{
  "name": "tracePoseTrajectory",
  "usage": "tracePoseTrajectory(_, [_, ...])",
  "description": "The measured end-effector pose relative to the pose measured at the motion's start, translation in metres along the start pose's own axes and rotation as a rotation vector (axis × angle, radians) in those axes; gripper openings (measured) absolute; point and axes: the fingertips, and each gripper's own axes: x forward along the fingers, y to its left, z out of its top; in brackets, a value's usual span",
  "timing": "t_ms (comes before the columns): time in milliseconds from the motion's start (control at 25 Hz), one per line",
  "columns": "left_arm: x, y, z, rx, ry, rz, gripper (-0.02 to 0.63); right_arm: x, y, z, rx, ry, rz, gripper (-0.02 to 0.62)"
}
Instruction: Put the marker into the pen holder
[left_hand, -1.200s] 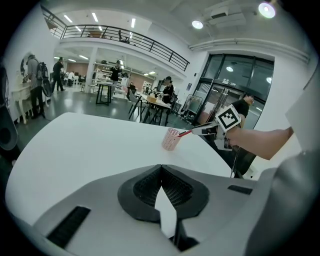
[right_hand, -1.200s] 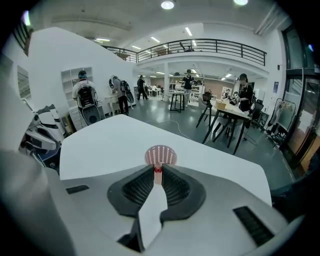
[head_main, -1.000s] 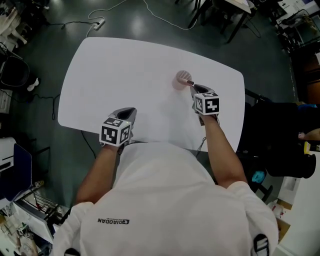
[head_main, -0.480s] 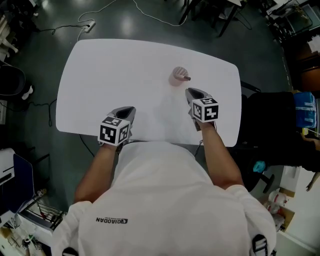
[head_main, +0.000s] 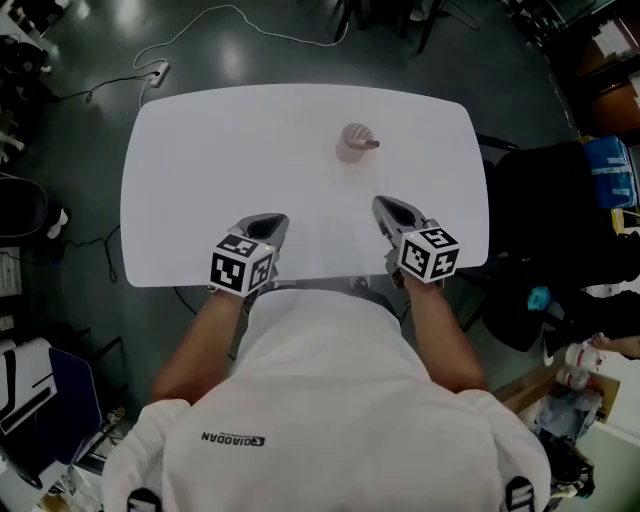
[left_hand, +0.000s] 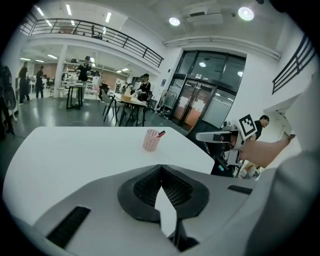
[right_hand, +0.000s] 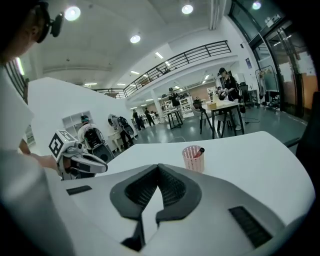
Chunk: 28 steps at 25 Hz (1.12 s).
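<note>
Right tongs (head_main: 388, 207) are pulling back from the pink mesh pen holder (head_main: 352, 140) toward the white oval surface's (head_main: 200, 170) near edge, closed, empty. Left tongs (head_main: 270, 222) are sitting closed too. The red-tipped marker (head_main: 370, 144) is leaning inside the holder. A white cable (head_main: 240, 20) is trailing across the floor beyond.

- The bench (head_main: 220, 170) has a smooth, matt white top, like laminate.
- The pen holder (head_main: 354, 140) on the bench is pale pink perforated mesh, plastic by the look.
- The marker (head_main: 371, 144) in it looks like smooth plastic.
- The left gripper (head_main: 270, 220) and right gripper (head_main: 388, 206) have matt grey plastic shells. Their fingers (left_hand: 145, 187) carry black, finely ribbed pads that look rubbery.
- The floor (head_main: 240, 50) around the bench is dark and glossy, mirroring lamps.
- The shirt (head_main: 330, 400) at the bench's near edge is white cloth.
</note>
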Motion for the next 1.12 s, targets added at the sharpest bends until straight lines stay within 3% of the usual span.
tracePoseTrajectory(240, [0.005, -0.028, 0.011, 0.046, -0.024, -0.048, 0.026, -0.03, 0.005, -0.014, -0.016, -0.008, -0.027, 0.018])
tracePoseTrajectory(560, [-0.006, -0.079, 0.012, 0.041, -0.09, -0.028, 0.026, -0.069, 0.015, -0.011, -0.08, -0.024, 0.038, 0.018])
tracePoseTrajectory(880, [-0.018, -0.137, -0.016, 0.008, -0.114, 0.0, 0.026, -0.119, 0.051, -0.039, -0.162, -0.024, 0.125, 0.018])
tracePoseTrajectory(1120, [-0.015, -0.198, -0.04, 0.038, -0.111, 0.013, 0.026, -0.18, 0.047, -0.073, -0.125, -0.035, 0.142, 0.018])
